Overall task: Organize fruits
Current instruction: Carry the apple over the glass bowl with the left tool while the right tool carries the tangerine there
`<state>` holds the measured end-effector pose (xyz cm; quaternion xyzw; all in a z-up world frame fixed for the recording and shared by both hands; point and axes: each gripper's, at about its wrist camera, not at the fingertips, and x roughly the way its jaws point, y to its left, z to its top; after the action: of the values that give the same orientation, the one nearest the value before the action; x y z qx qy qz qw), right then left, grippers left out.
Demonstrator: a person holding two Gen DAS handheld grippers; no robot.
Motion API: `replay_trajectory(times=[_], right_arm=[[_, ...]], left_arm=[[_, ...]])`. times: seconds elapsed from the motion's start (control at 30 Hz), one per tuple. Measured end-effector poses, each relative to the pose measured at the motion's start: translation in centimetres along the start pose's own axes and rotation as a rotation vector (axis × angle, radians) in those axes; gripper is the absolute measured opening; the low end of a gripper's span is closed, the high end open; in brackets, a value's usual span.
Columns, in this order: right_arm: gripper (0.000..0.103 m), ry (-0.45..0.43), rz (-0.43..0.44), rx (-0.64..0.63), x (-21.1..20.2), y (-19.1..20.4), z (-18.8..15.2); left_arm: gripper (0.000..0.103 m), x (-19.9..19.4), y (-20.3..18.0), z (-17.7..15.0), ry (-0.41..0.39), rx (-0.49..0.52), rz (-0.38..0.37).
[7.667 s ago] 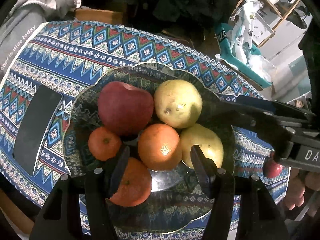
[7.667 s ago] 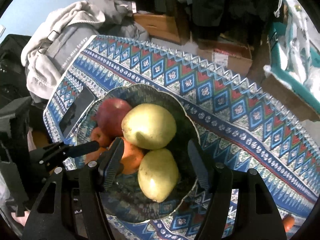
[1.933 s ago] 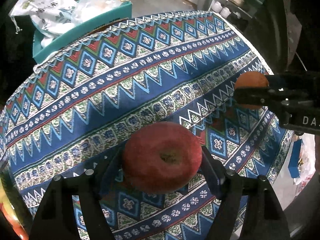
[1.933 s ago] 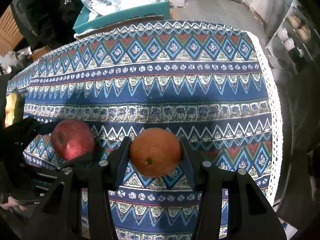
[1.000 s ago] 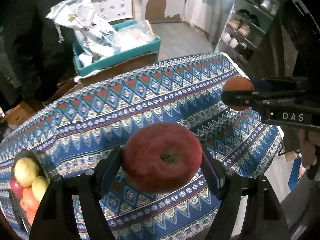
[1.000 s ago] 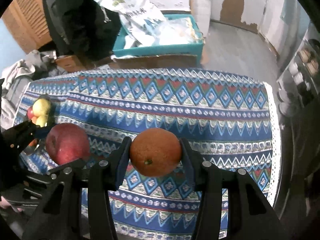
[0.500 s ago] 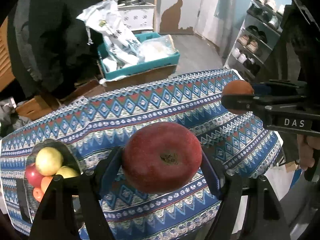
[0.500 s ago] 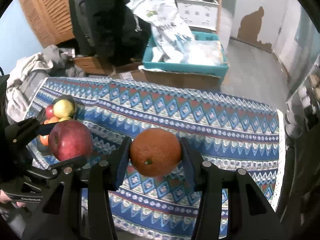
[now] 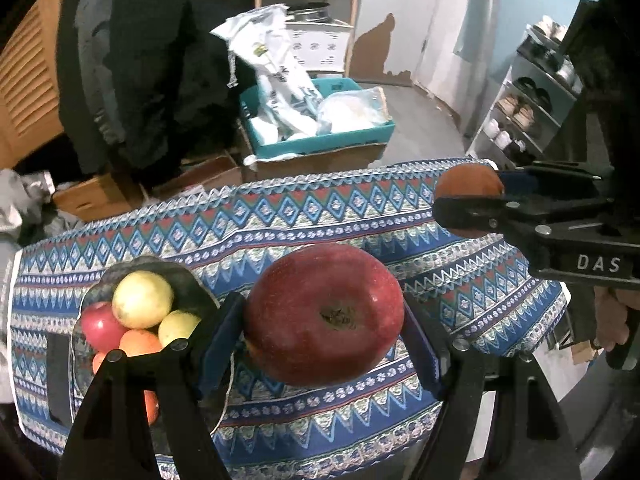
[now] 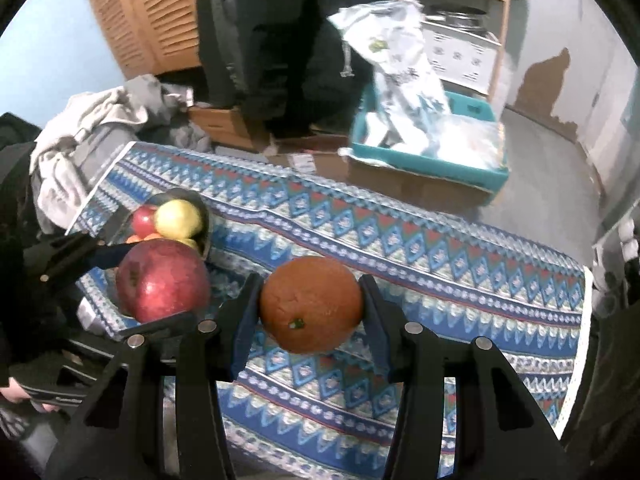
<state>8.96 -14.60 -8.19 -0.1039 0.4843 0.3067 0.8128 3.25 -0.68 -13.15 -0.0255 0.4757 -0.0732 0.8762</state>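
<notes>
My left gripper [image 9: 324, 320] is shut on a large red apple [image 9: 324, 314], held high above the patterned tablecloth [image 9: 300, 216]. My right gripper [image 10: 310, 306] is shut on an orange [image 10: 311, 304]; it also shows at the right of the left wrist view [image 9: 468, 188]. The red apple shows at the left of the right wrist view [image 10: 162, 280]. A dark bowl [image 9: 184, 280] at the table's left end holds a yellow fruit [image 9: 142, 300], a small red apple [image 9: 100, 326] and several oranges. The bowl [image 10: 204, 216] also shows in the right wrist view.
A dark phone [image 9: 58, 376] lies left of the bowl. Beyond the table stand a person in dark clothes [image 10: 280, 40], cardboard boxes, a teal crate with plastic bags [image 9: 316, 136] and a shoe rack [image 9: 532, 108]. Grey clothes [image 10: 100, 120] are piled at the left.
Both grippers have risen and pulled back from the table with their fruit still held. The table looks smaller and the bowl has come into fuller view at the left.
</notes>
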Motion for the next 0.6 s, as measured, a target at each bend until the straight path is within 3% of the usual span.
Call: replay_trajectory(times=[0.6], right_arm=[[0.048, 0.110, 0.116, -0.075, 7.6, 8.4, 3.0]], left_arm=[[0.078, 0.5, 9.1, -4.0, 0.061, -0.148, 0.103]])
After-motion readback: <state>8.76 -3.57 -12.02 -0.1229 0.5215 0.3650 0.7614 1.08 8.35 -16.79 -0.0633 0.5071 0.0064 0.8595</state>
